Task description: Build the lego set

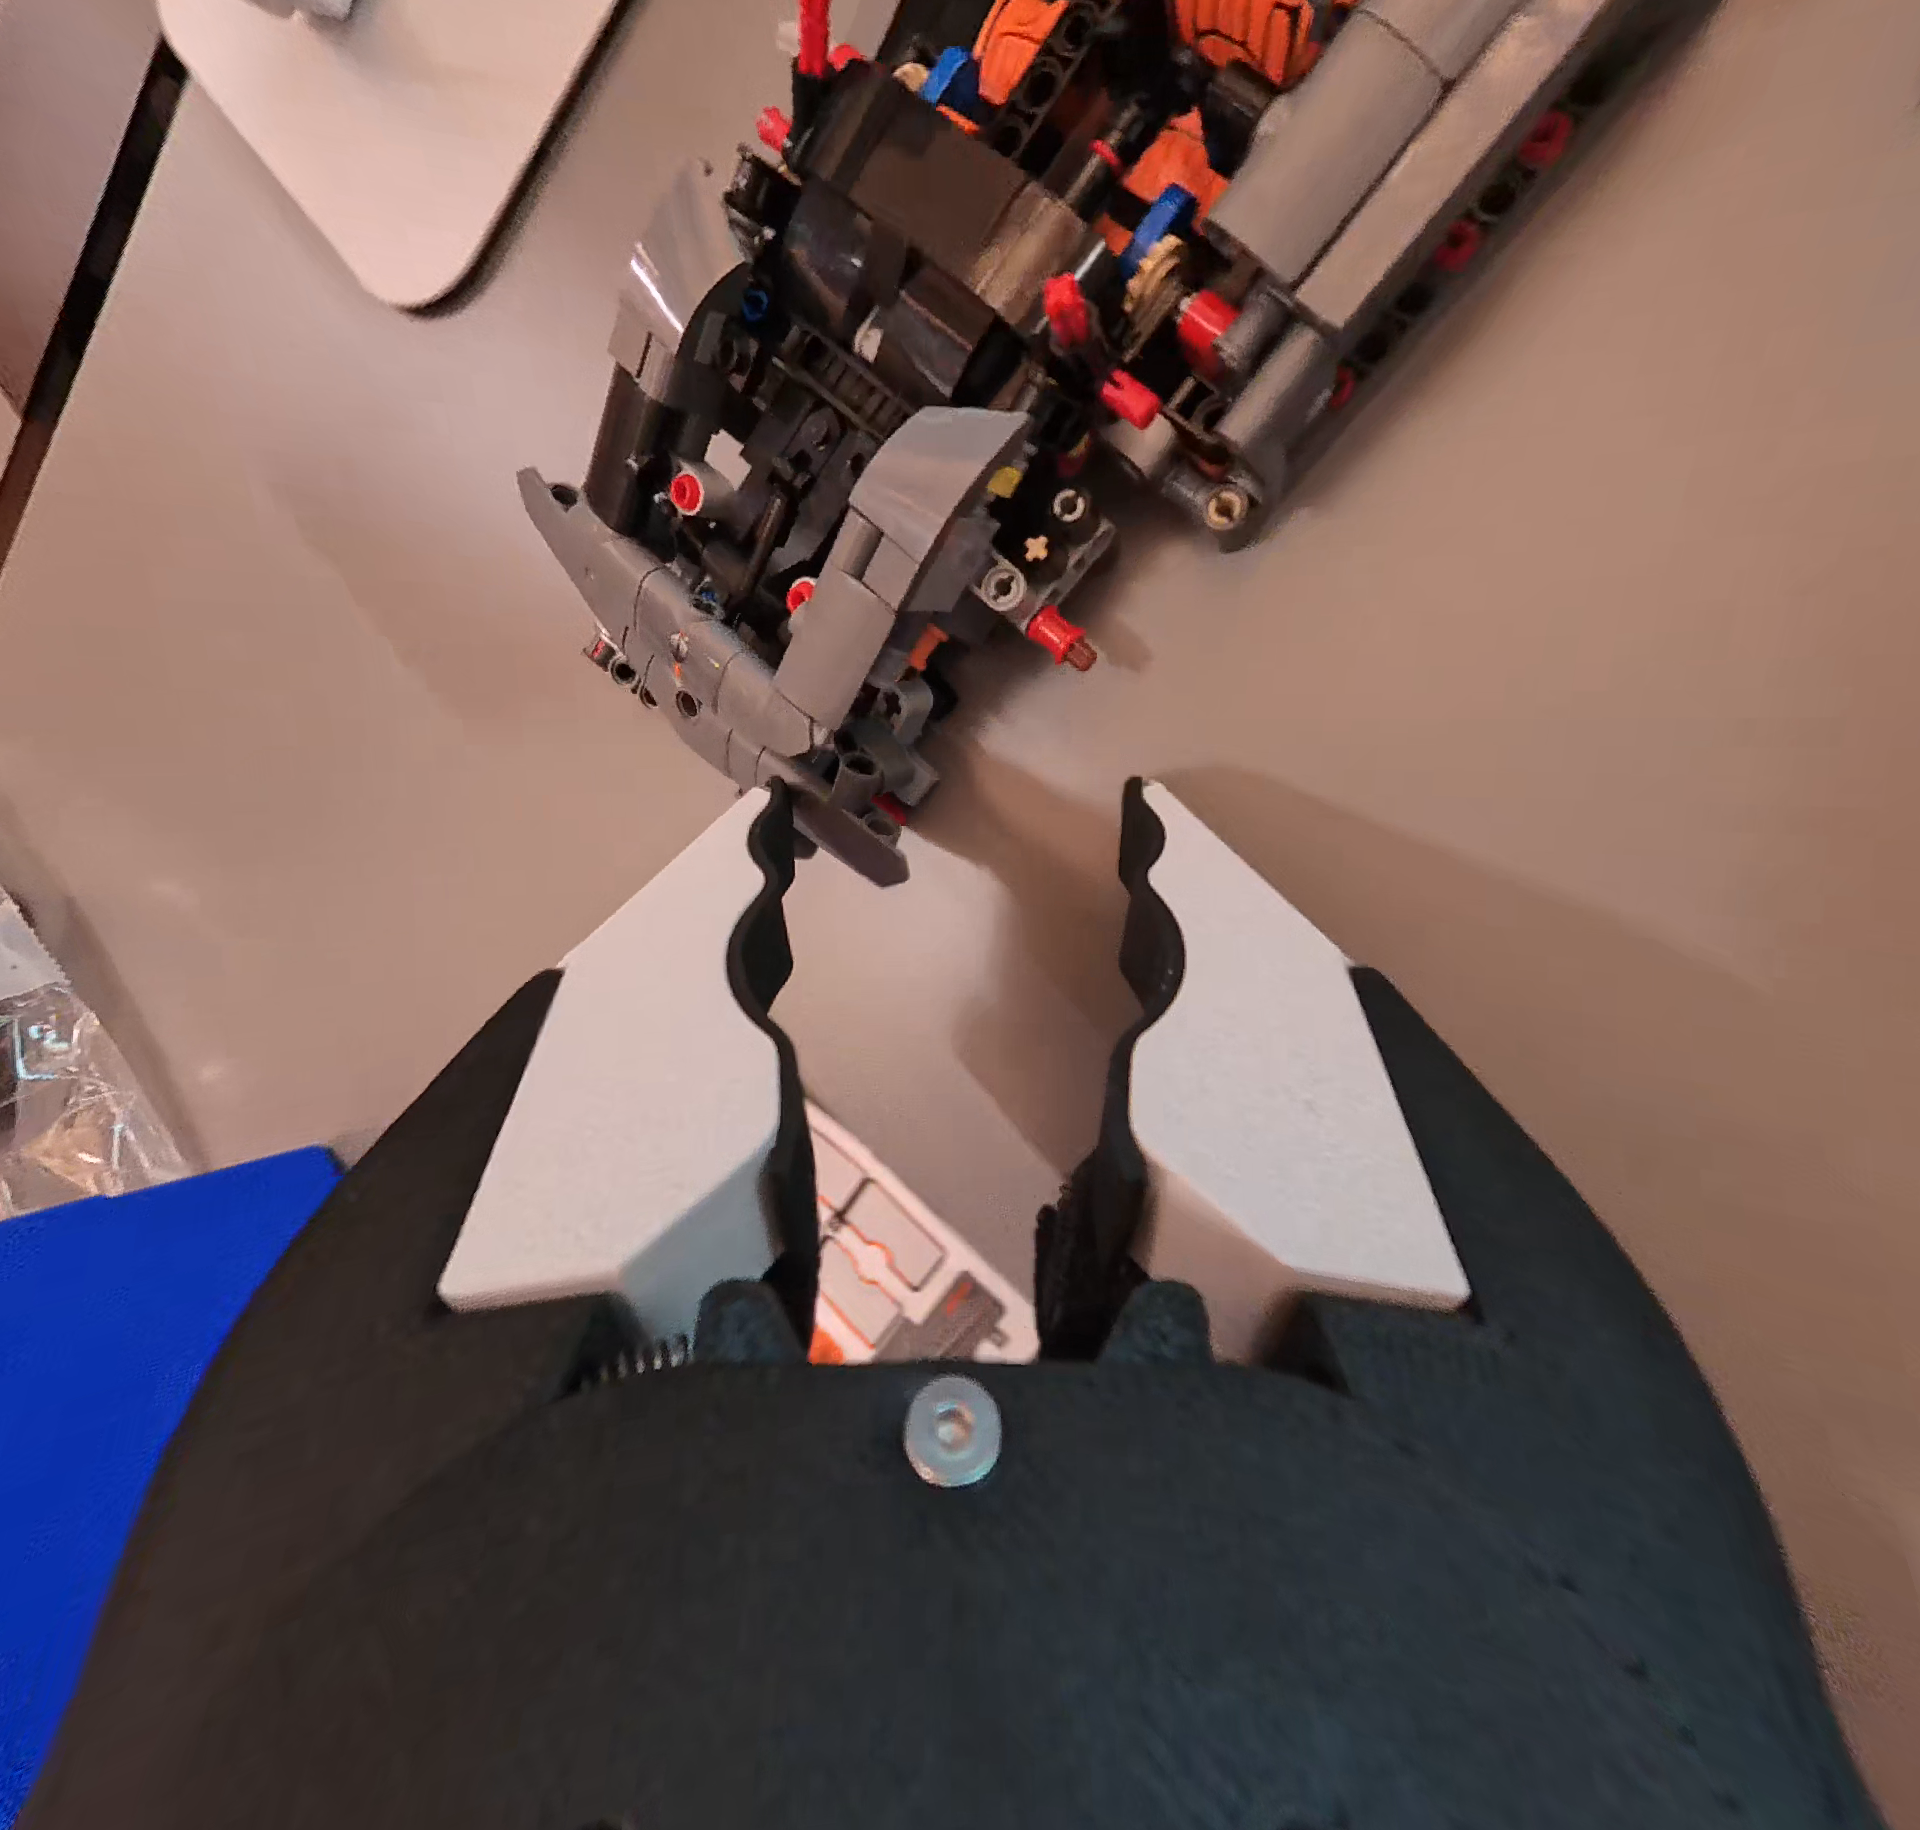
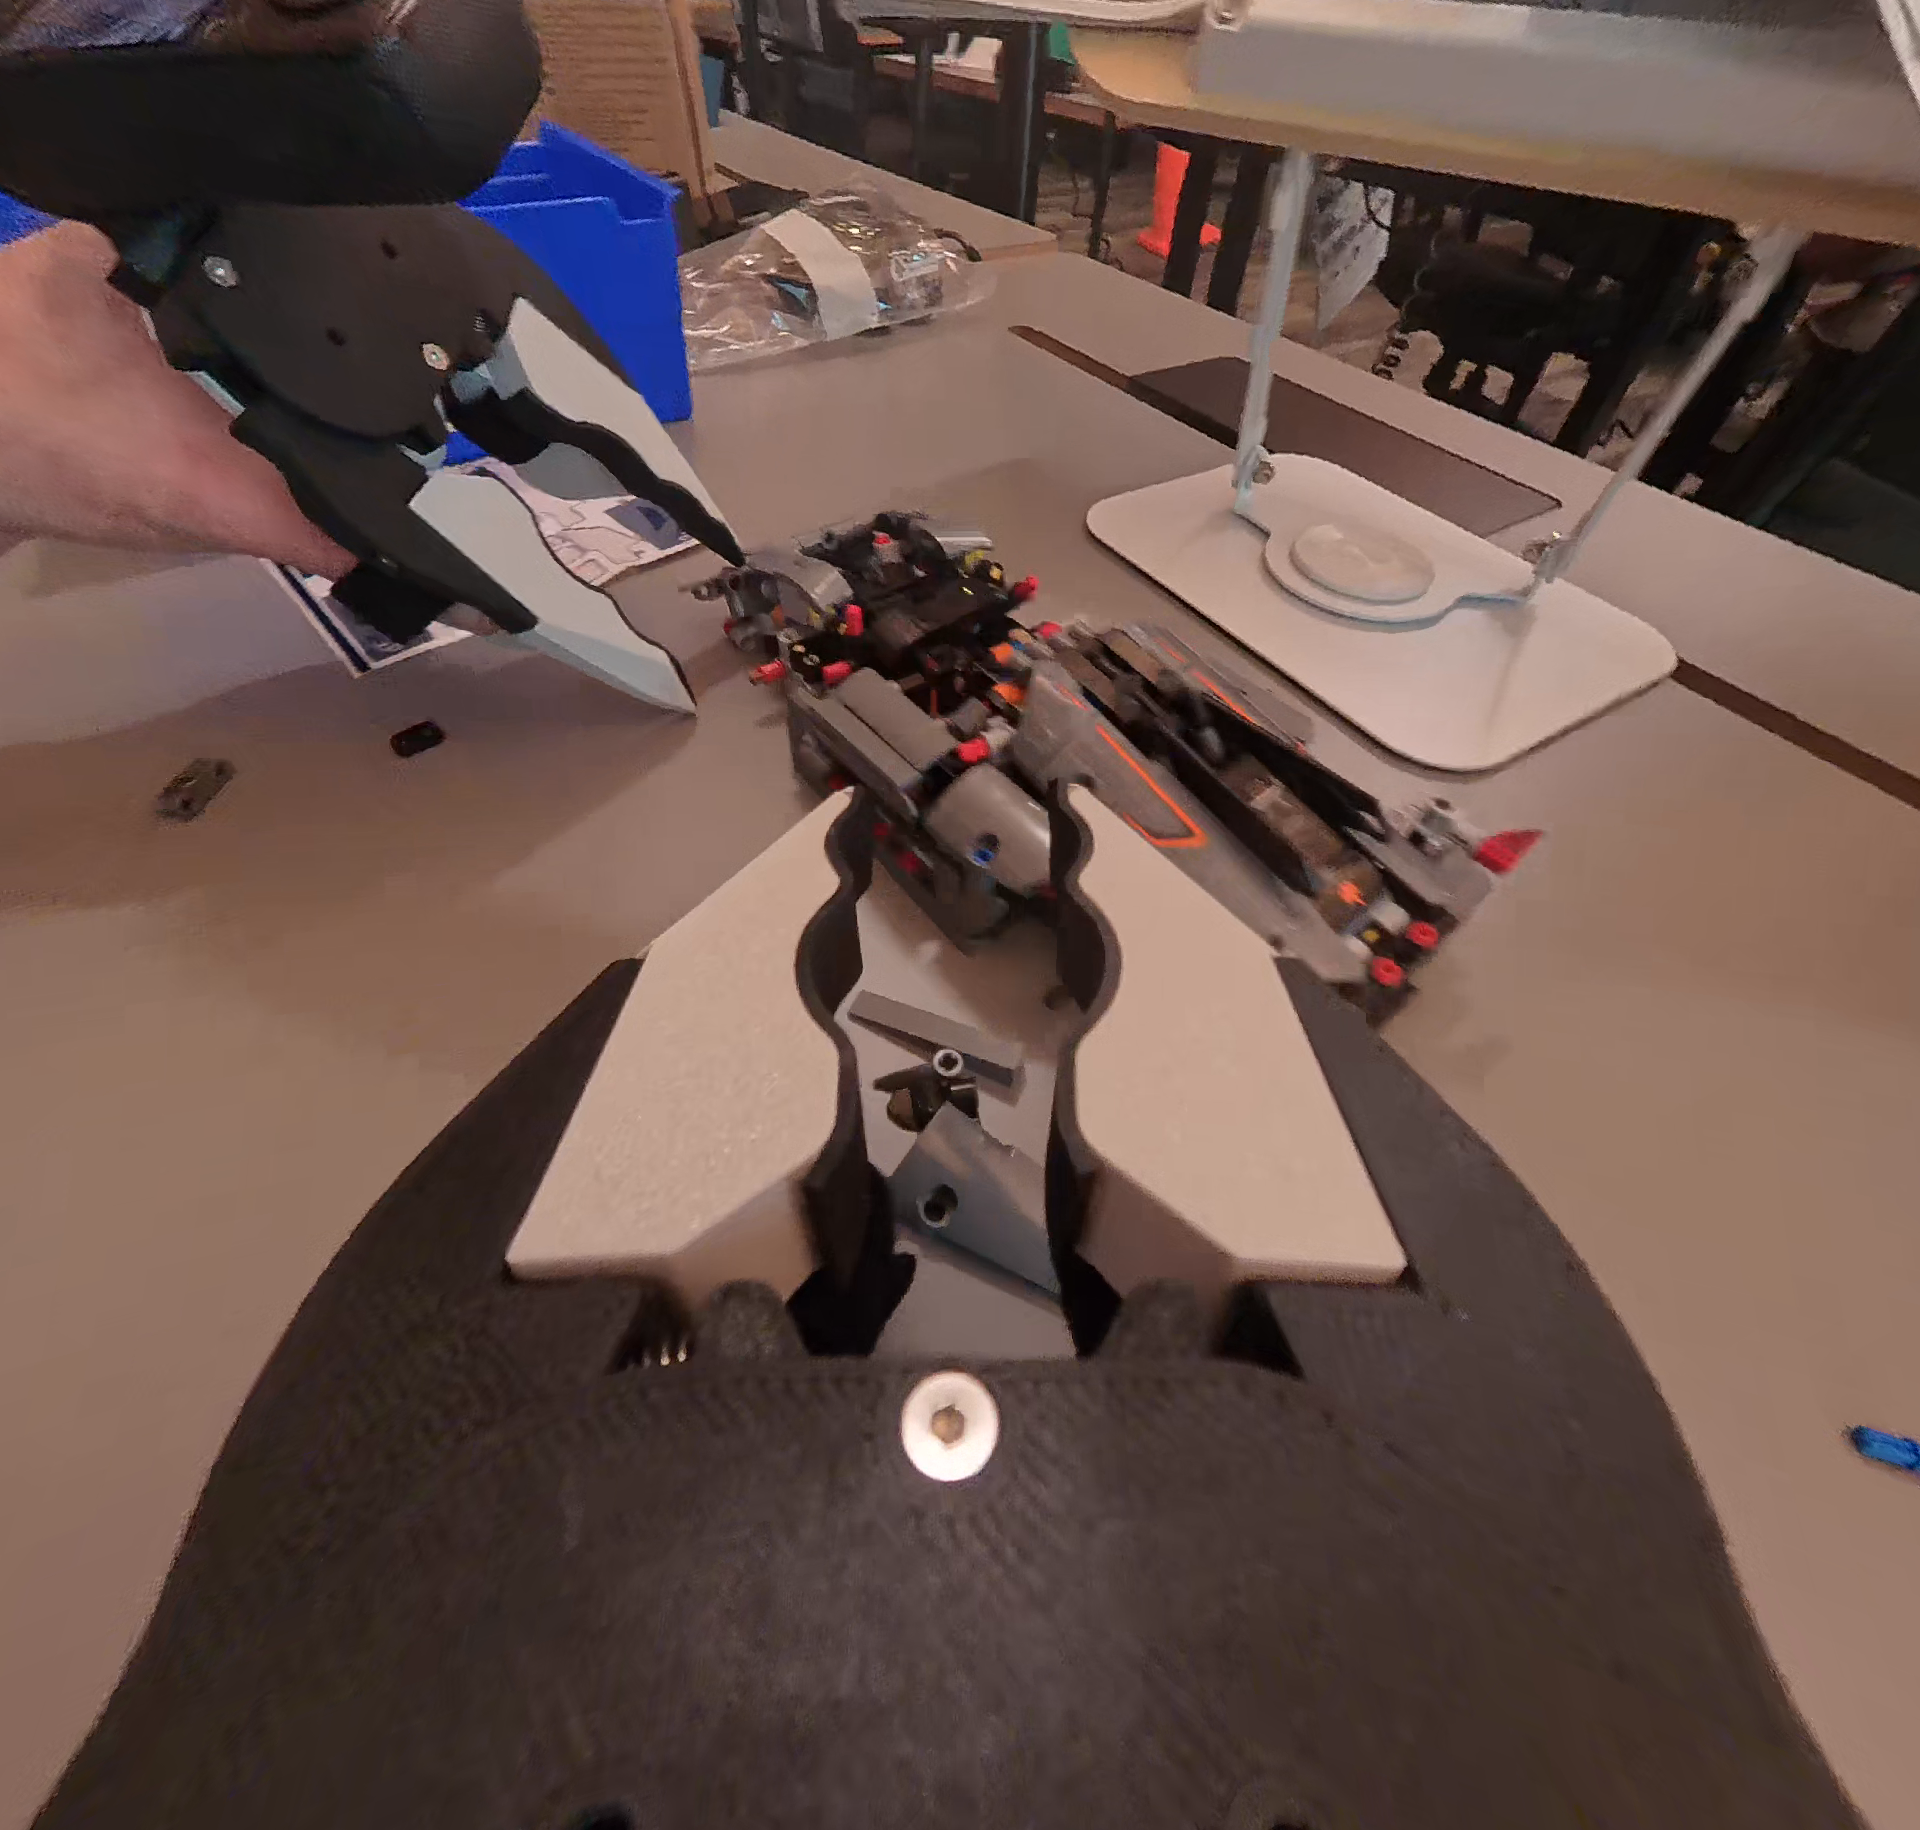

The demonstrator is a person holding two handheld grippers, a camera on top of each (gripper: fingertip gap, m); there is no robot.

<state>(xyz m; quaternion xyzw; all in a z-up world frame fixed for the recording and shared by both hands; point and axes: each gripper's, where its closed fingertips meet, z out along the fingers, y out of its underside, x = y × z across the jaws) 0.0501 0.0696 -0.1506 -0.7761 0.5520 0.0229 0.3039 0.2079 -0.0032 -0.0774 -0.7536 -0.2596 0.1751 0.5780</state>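
Note:
A grey, black and orange lego car model (image 1: 831, 430) lies on the grey table, also in the right wrist view (image 2: 1039, 720). My left gripper (image 1: 956, 793) is open and empty, and its left fingertip touches the model's near end. It also shows in the right wrist view (image 2: 712, 632), held by a hand. My right gripper (image 2: 954, 809) is partly open and empty. Its tips overlap the model's near grey side; I cannot tell if they touch. A loose grey beam (image 2: 935, 1042), a small black piece (image 2: 925, 1089) and a grey panel (image 2: 966, 1209) lie between its fingers.
An instruction booklet (image 2: 582, 523) lies under the left gripper. A blue bin (image 2: 592, 253) and plastic bags (image 2: 831, 274) stand at the back left. A white stand base (image 2: 1382, 627) is behind the model. A dark piece (image 2: 416, 738), a grey piece (image 2: 192, 788) and a blue pin (image 2: 1886, 1448) lie loose. Spacing between my two grippers at the tips: around 20 centimetres.

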